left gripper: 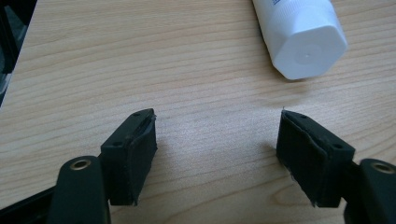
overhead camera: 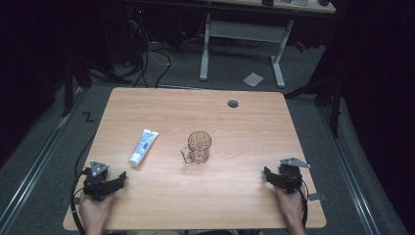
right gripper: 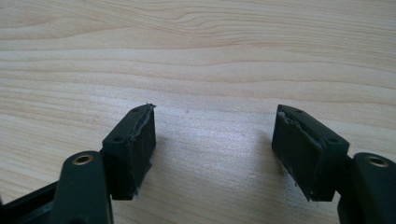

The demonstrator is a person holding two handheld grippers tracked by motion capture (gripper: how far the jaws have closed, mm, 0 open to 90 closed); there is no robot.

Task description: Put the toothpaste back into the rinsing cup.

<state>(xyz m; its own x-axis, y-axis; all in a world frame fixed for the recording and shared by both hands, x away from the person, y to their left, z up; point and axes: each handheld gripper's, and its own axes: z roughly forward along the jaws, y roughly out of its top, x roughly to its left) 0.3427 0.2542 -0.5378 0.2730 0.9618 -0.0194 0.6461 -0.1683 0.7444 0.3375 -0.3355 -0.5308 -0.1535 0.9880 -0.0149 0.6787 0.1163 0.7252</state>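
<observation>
A: Status? Both tongs look parked at the near edge of the table [overhead camera: 161,103].

B: Yes. Left gripper [overhead camera: 115,181] has its jaws spread wide, nothing between them, bare wood underneath in the left gripper view. Right gripper [overhead camera: 268,177] is the same: jaws apart, empty, just wood grain ahead of it.

A: Where's the tube?

B: Toothpaste tube [overhead camera: 143,146] lies flat, just ahead of the left gripper and slightly to its inner side. White cap [left gripper: 308,49] points back toward those jaws, off to the right of their centreline. The glass mug [overhead camera: 197,147] stands upright further in, between the two grippers, well apart from both.

A: Risks if the left goes for the tube?

B: My guess: the cap end is off-axis, so a straight push forward would clip it with one pad and skid or spin the tube instead of straddling it. The cap is also hard and faceted, so a pinch there could slip. The tube body is soft; squeeze too hard and it deforms.

A: And the mug?

B: Glass, light, handle facing the near side. A shoved tube or a wide swing could knock it over.
</observation>
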